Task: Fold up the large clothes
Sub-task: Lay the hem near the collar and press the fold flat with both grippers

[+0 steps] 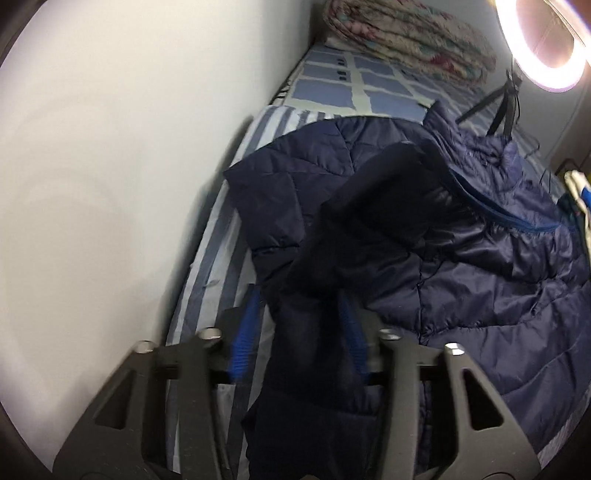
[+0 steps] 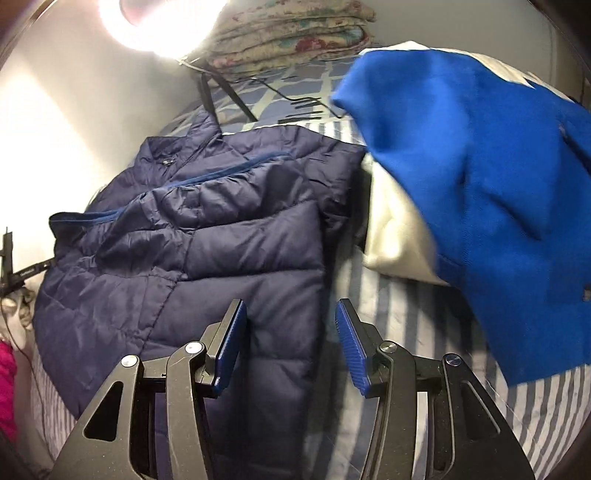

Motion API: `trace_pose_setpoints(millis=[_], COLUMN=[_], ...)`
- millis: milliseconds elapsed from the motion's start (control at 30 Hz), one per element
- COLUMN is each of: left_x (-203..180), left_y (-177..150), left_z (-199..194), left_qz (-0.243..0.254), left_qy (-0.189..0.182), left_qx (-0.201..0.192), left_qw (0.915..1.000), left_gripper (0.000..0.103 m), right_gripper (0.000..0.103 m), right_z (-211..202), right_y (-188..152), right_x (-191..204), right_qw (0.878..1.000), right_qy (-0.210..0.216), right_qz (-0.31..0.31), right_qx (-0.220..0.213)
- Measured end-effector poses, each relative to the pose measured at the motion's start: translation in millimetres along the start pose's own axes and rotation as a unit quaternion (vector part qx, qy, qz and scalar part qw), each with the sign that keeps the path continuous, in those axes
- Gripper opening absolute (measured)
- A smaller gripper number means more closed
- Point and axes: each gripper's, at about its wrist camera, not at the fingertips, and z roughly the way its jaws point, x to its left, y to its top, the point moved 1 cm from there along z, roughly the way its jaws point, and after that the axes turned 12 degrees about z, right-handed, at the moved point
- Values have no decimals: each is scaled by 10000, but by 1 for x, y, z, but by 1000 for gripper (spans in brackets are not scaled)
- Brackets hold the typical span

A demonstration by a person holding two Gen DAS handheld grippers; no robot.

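A navy quilted puffer jacket lies spread on a blue-and-white striped bed sheet. A dark, blurred fold of it, apparently a sleeve, drapes down between the blue pads of my left gripper. A strip of sheet shows between the left pad and the cloth, so the jaws are not clamped on it. In the right wrist view the same jacket lies with its collar toward the wall. My right gripper hovers open over the jacket's right edge and the striped sheet, holding nothing.
A bright blue garment with a white part is heaped to the right of the jacket. A folded floral quilt lies at the bed's head. A ring light on a tripod stands there. A white wall borders the bed.
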Motion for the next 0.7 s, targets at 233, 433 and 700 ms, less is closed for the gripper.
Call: trace_pose_setpoints(millis=[233,433,700], left_x=[-5,-21,-34], left_y=[36,57,58], left_z=[-1,27,24], left_qz=[148,538,796], left_qy=[101,390,768], left_qx=[-298,-163,-520], left_qw=[9994,9977,9925], left_gripper=[56,24,0], right_gripper=[48,7,2], right_z=[8,27,9], right_y=[19,23,23], right_x=[15,25,37], right_qw=[9990,9971,9919], right_qy=[-120,-494,-766], right_qz=[-400,-561,-910], right_qx=[150,144,-452])
